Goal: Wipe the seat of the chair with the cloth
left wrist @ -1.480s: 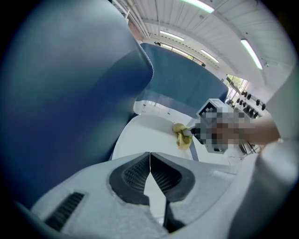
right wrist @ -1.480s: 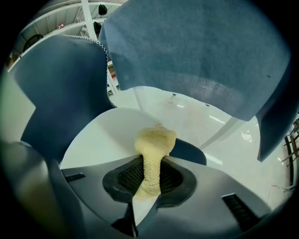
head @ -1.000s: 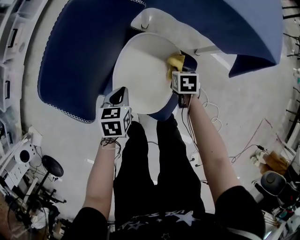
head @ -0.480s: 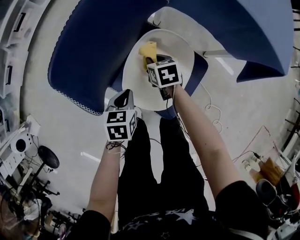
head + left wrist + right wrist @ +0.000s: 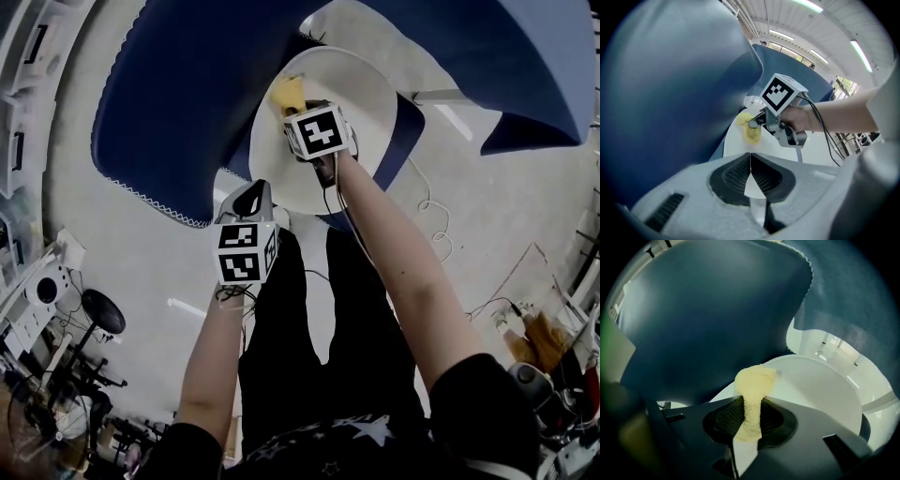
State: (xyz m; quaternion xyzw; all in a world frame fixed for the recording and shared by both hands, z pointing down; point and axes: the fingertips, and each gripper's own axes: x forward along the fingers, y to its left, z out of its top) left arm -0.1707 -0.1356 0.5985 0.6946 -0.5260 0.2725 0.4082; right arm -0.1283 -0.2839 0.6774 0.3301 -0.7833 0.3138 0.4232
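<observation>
A pale floor (image 5: pixel 122 244) strewn with cables (image 5: pixel 431 220) runs under everything, with shelves and gear at its left edge. Nearest, the person's black trousers (image 5: pixel 291 328) stand just short of the chair. In front of them the left gripper (image 5: pixel 251 190) hangs idle near the seat's near edge, its jaws pressed together on nothing.

Further out, the right gripper (image 5: pixel 298 111) is clamped on the yellow cloth (image 5: pixel 287 92), a bunched end sticking out past the tips and pressed on the white round seat (image 5: pixel 361 89). A second ago the cloth sat at the seat's right edge; now it is at the far left part, so one stroke has crossed the top. The near half looks not yet covered, so I judge the wiping partly done.

Beyond, blue fabric (image 5: pixel 187 103) drapes around the seat's far side.
</observation>
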